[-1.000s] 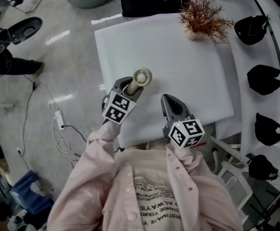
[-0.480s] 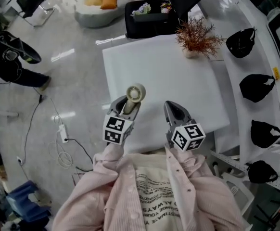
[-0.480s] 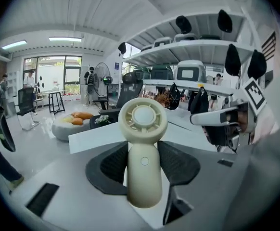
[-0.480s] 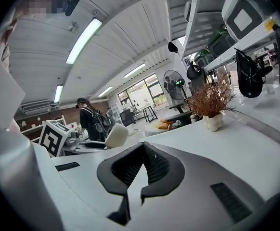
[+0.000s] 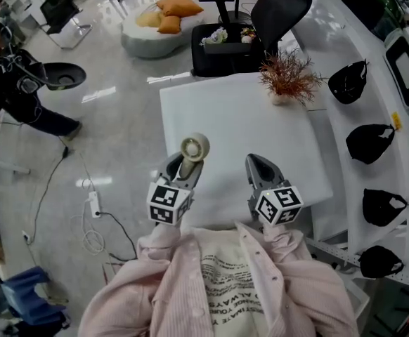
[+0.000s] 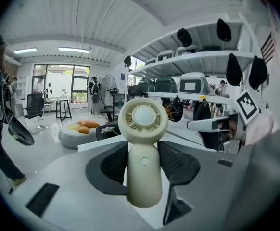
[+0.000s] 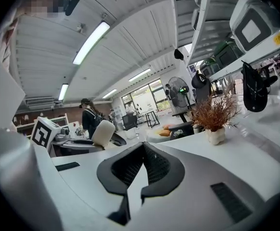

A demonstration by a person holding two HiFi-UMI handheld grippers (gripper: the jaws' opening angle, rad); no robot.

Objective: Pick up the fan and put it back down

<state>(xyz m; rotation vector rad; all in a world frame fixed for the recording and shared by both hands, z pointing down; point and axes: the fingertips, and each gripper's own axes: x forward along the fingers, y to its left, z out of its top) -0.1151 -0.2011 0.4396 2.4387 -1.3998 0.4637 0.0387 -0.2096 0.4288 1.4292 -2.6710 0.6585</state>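
Head view, with both gripper views, read from left to right. At far left a person [image 5: 29, 93] stands on the glossy floor, well apart from the work.

Next comes the left gripper [image 5: 183, 171], whose jaws are partly spread and press on the handle of the cream fan [image 5: 193, 148]. In the left gripper view the textured pads [image 6: 115, 163] bear on both sides of the handle, and the round head of the fan [image 6: 143, 121] stands upright above them, facing the camera. The fan sits over the near left edge of the white table [image 5: 261, 128], and no part of it is seen touching the surface.

To its right, the right gripper [image 5: 262, 168] hangs over the near edge of the table with its jaws brought together at the tips and nothing between them — the right gripper view confirms this [image 7: 141, 163]. Farther right and back, a small potted plant [image 5: 289, 77] stands on the far side of the table.

Progress, as judged: the pick-up half appears complete, with the grasp looking secure and centred on the handle. What remains is the lowering — setting the fan back on the table and spreading the jaws to release it.
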